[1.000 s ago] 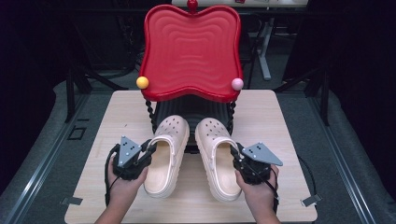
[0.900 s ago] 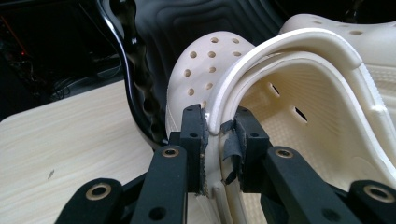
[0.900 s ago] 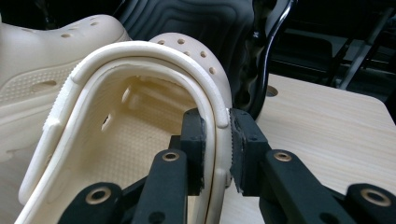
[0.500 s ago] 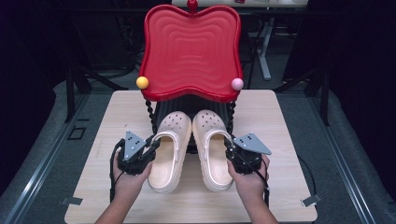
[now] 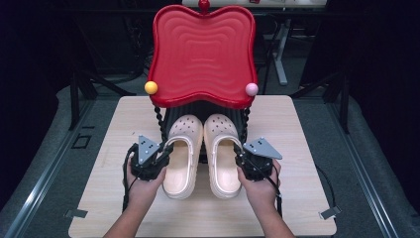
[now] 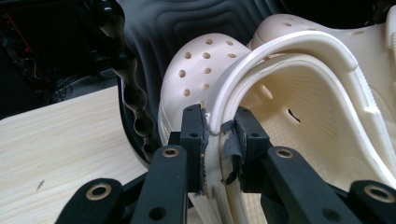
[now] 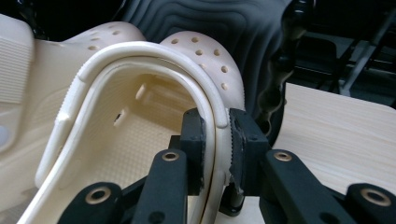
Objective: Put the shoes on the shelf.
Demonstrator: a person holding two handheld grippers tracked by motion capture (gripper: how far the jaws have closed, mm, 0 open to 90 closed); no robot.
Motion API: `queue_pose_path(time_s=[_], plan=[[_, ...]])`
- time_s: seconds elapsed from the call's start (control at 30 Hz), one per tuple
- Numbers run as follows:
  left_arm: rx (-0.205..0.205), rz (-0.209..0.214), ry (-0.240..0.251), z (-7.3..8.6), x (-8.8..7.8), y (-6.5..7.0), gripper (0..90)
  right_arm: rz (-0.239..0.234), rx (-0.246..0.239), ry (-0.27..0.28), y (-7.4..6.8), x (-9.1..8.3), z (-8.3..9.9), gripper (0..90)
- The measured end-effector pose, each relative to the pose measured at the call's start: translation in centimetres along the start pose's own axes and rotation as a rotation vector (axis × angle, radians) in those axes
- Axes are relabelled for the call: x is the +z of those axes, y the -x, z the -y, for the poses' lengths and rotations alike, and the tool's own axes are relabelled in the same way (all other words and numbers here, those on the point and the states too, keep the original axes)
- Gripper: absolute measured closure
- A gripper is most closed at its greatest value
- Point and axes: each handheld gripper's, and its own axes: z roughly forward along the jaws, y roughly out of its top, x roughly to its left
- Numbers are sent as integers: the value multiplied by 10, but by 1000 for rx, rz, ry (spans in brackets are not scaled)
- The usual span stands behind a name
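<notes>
Two cream clogs lie side by side on the wooden table, toes tucked under a red chair [image 5: 203,54]. The left clog [image 5: 182,153] is held at its outer side wall by my left gripper [image 5: 159,159], which is shut on it; the left gripper view shows the pads [image 6: 194,128] pinching the wall and strap of the clog [image 6: 280,107]. My right gripper [image 5: 243,161] is shut on the outer side wall of the right clog [image 5: 223,151]; its pads [image 7: 243,133] squeeze that wall of the clog [image 7: 140,121].
The chair's black twisted legs [image 5: 159,121] stand just beside the clogs' toes. An orange ball [image 5: 151,88] and a pink ball [image 5: 251,89] sit on the seat's front corners. Bare table [image 5: 297,134] lies to either side. Dark floor and stands surround the table.
Both clogs have slid away from me, toes going under the chair, and the right clog has come closer to the left one. Both grips stay the same.
</notes>
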Motion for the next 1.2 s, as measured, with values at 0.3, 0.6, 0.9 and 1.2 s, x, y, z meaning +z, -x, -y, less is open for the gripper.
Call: queue_pose_path(time_s=[0.3,0.6,0.9,1.2], plan=[[2,-5,6,-7,12,0,767,29,-20,-1,-4,10,-10,761],[2,-19,13,-21,29,-5,766,58,-12,11,-3,24,-18,758],[11,-40,17,-29,46,-2,760,82,-19,15,-1,39,-26,752],[2,-31,30,-30,52,-4,743,73,-9,17,2,47,-28,746]])
